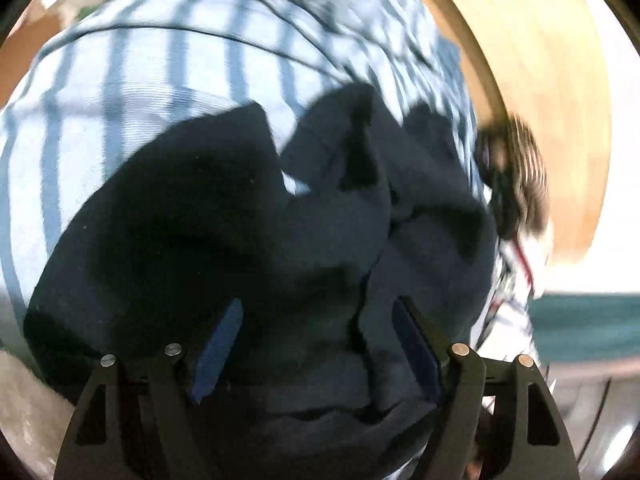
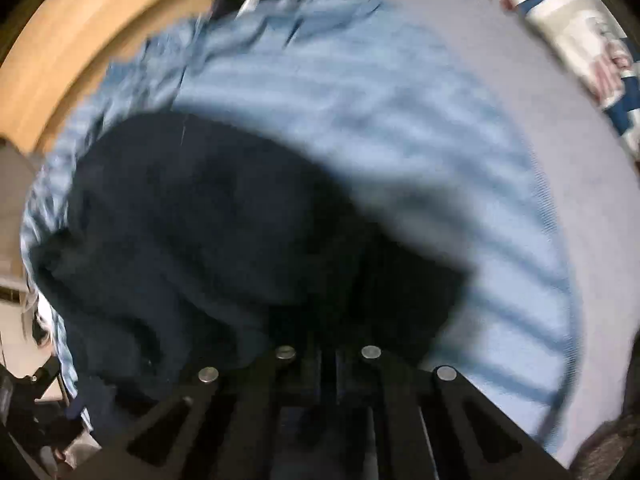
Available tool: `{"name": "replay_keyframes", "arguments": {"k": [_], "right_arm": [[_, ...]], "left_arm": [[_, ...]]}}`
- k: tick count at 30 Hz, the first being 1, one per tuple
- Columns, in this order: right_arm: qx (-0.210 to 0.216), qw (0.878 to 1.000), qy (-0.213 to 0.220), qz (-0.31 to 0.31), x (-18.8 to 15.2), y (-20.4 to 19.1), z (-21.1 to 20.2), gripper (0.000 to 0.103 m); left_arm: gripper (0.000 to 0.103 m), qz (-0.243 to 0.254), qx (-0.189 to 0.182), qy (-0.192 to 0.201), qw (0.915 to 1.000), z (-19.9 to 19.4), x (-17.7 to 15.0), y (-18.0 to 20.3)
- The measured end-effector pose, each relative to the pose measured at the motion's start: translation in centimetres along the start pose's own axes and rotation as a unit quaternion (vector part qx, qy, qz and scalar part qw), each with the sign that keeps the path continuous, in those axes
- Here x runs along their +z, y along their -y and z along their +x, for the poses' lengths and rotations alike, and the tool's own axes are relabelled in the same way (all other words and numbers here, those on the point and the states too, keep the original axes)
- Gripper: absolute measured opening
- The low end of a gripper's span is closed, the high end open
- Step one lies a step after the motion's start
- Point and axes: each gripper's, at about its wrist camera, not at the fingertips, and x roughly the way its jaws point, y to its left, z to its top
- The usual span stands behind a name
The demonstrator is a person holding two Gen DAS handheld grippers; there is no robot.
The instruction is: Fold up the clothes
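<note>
A dark navy, soft, crumpled garment [image 1: 248,240] is spread in a heap on a light blue cloth with darker blue stripes [image 1: 132,80]. The striped cloth is laid over a pale wooden surface [image 1: 532,60].

The left gripper [image 1: 316,340] is held just above the dark garment. Its blue pads [image 1: 220,348] are kept wide apart, and nothing is pinched between them. It is probably being brought down for a grab at a fold.

The right gripper [image 2: 328,356] is pointed down at the same dark garment [image 2: 200,232]. Its jaws are pressed together. Whether cloth is caught there cannot be told, since the tips are hidden and the picture is blurred.

A patterned white, red and blue cloth [image 2: 580,32] is seen at the far edge.
</note>
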Motion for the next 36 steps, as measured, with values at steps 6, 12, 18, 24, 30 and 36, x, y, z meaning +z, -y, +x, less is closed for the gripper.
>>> {"name": "replay_keyframes", "arguments": {"k": [6, 12, 18, 24, 30, 36], "right_arm": [[-0.099, 0.980, 0.093, 0.147, -1.7, 12.0, -11.1, 0.003], [-0.302, 0.900, 0.041, 0.313, -11.8, 23.2, -14.3, 0.017], [-0.227, 0.931, 0.005, 0.288, -13.1, 20.5, -13.9, 0.064], [-0.073, 0.992, 0.048, 0.093, -6.4, 7.8, -12.5, 0.086], [-0.007, 0.996, -0.011, -0.092, -4.5, -6.0, -3.7, 0.086], [0.000, 0.995, -0.033, -0.095, -4.1, -8.5, 2.5, 0.040]], "left_arm": [[0.078, -0.128, -0.003, 0.023, 0.9915, -0.8, -3.5, -0.3], [0.078, -0.083, 0.010, -0.055, 0.9950, 1.6, -9.0, 1.8], [0.078, -0.076, -0.007, -0.107, 0.9913, 2.7, -10.4, 1.7], [0.078, -0.034, 0.028, -0.092, 0.9948, 2.1, -6.6, 2.0], [0.078, 0.154, 0.188, -0.121, 0.9624, 4.4, -3.9, 3.3], [0.078, 0.256, 0.253, -0.113, 0.9263, 7.6, -4.8, 2.8]]}}
